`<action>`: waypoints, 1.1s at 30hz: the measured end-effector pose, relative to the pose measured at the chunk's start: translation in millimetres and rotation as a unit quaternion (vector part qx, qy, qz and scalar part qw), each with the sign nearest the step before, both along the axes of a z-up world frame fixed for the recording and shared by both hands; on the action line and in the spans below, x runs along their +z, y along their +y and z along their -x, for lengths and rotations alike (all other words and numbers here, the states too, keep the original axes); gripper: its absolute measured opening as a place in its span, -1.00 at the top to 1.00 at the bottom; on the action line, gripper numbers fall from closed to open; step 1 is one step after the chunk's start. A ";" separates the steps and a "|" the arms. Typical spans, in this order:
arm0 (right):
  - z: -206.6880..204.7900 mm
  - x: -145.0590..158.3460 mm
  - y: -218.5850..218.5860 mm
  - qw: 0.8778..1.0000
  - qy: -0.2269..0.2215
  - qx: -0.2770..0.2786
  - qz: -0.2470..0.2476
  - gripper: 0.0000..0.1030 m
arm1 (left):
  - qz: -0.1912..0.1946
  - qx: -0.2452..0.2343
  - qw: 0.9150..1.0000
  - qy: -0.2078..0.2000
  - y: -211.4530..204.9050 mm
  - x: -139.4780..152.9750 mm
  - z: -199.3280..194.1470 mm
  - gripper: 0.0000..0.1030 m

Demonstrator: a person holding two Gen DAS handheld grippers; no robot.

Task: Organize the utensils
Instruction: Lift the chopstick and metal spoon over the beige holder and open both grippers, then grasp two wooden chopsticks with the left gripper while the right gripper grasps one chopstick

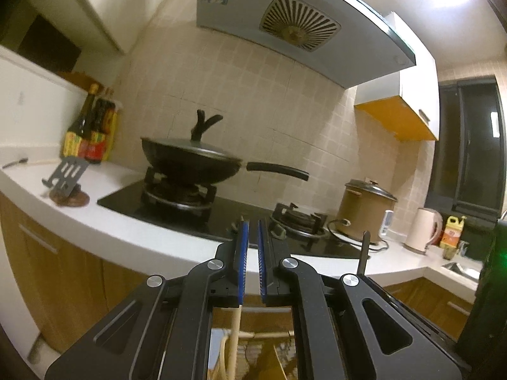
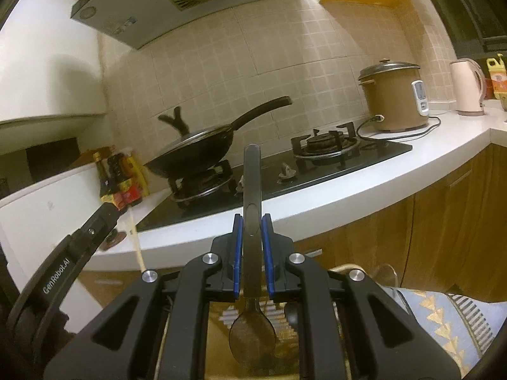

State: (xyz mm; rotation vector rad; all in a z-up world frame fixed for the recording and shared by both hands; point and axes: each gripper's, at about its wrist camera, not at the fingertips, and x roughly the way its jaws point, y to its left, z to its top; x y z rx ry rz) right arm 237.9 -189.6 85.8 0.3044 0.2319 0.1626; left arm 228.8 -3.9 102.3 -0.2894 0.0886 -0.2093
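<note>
Spoon (image 2: 252,332) clamped in right gripper (image 2: 252,221) shows only there; left gripper (image 1: 253,224) clenched, seemingly empty.

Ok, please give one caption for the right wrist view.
Right gripper shut on a dark spoon, handle pointing toward the stove.

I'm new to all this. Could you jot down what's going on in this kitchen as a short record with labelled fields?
place: kitchen counter with a black gas hob
right claw: shut on a dark spoon, handle pointing away, bowl toward the camera
left claw: nearly closed; a pale stick runs beneath it, a grip cannot be confirmed
on the hob: lidded black wok on the left burner
on the counter: sauce bottles, grey slotted spatula, brown rice cooker, pale kettle
</note>
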 end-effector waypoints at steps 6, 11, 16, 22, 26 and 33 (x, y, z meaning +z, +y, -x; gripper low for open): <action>30.0 1.5 -6.7 0.999 0.018 0.038 0.020 0.77 | 0.007 -0.035 0.999 0.026 12.1 -0.3 25.4 0.55; 60.5 9.0 -21.4 0.997 0.032 0.057 0.035 0.68 | 0.015 -0.052 0.996 0.067 27.2 0.3 52.2 0.44; 92.9 13.9 -37.6 0.993 0.069 0.089 0.045 0.22 | 0.020 -0.094 0.982 0.161 37.6 -11.1 71.3 0.42; 112.7 -11.2 -37.5 0.973 0.172 0.137 0.075 0.22 | -0.001 -0.144 0.950 0.278 35.5 -37.6 93.5 0.42; 122.9 -42.0 -30.2 0.953 0.239 0.166 0.086 0.22 | -0.023 -0.183 0.922 0.339 23.7 -63.5 104.3 0.42; 150.1 -93.9 -3.6 0.927 0.293 0.201 0.122 0.30 | -0.059 -0.207 0.892 0.398 1.0 -111.2 121.0 0.42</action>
